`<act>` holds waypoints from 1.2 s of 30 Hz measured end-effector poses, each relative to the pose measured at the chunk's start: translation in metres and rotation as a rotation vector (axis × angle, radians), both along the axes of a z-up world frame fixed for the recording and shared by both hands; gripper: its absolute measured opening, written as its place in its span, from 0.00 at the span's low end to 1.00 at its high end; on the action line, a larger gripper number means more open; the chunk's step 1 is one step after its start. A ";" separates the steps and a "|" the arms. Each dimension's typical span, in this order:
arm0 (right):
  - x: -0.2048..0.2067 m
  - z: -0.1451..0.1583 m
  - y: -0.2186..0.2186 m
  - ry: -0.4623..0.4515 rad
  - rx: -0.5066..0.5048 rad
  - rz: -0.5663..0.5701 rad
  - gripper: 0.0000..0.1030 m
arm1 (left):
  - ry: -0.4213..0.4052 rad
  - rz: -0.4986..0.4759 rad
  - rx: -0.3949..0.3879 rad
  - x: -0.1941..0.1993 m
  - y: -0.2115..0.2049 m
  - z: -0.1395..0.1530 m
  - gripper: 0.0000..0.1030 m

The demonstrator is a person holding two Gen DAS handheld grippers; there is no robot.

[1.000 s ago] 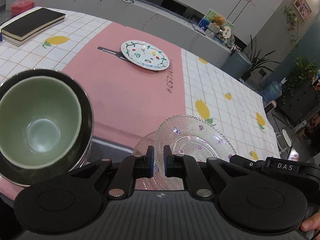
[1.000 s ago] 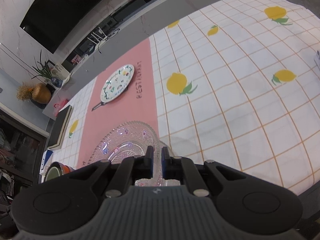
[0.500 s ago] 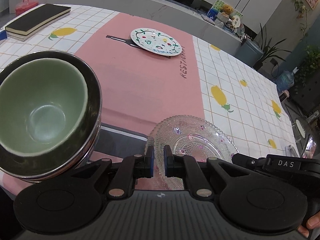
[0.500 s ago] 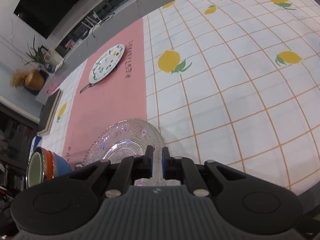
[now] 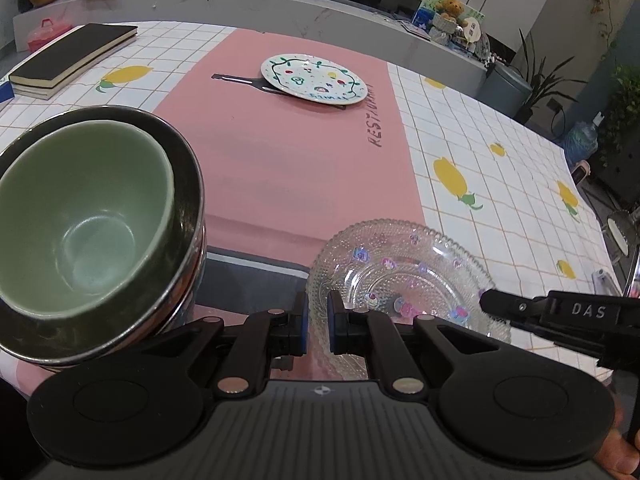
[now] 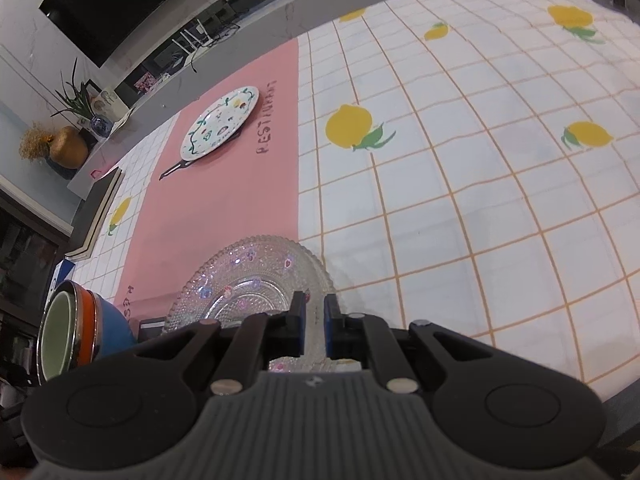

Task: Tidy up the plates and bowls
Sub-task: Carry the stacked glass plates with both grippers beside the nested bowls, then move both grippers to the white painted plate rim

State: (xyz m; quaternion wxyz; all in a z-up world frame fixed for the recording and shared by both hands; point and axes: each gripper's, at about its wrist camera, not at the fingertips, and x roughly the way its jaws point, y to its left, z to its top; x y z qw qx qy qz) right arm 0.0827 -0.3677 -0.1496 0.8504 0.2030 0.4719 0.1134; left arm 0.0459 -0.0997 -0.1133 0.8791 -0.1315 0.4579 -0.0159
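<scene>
A clear glass plate point(image 5: 404, 276) with small coloured dots is near the table's front edge. My left gripper point(image 5: 317, 322) is shut on its left rim. My right gripper point(image 6: 315, 326) is shut on its right rim; the plate also shows in the right wrist view point(image 6: 248, 288). A green bowl point(image 5: 80, 216) sits nested inside a dark metal-rimmed bowl point(image 5: 188, 200) at the left; in the right wrist view this stack point(image 6: 80, 328) shows orange and blue sides. A white painted plate point(image 5: 314, 82) lies far back on the pink mat point(image 5: 288, 152), also in the right wrist view point(image 6: 220, 122).
A black book point(image 5: 72, 58) lies at the far left of the lemon-print tablecloth point(image 6: 460, 168). A red box point(image 5: 42, 34) sits behind it. A grey counter point(image 5: 280, 4) with clutter runs behind the table. The table's front edge is close under both grippers.
Both grippers stay shut on the glass plate. The views have shifted, with the nested bowls now larger and nearer on the left and the painted plate more central.
</scene>
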 end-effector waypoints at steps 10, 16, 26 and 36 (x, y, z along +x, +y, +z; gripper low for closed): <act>-0.001 0.000 0.010 -0.025 -0.082 0.018 0.08 | 0.002 -0.013 0.031 0.000 -0.004 -0.003 0.09; -0.002 0.000 0.013 -0.025 -0.116 0.017 0.14 | 0.009 -0.024 0.042 -0.001 -0.006 -0.003 0.09; -0.007 0.005 0.009 -0.063 -0.086 0.006 0.25 | -0.019 -0.024 0.034 -0.003 -0.007 0.005 0.18; -0.005 0.024 0.022 -0.120 -0.139 0.040 0.47 | -0.063 -0.065 -0.071 0.005 0.005 0.038 0.26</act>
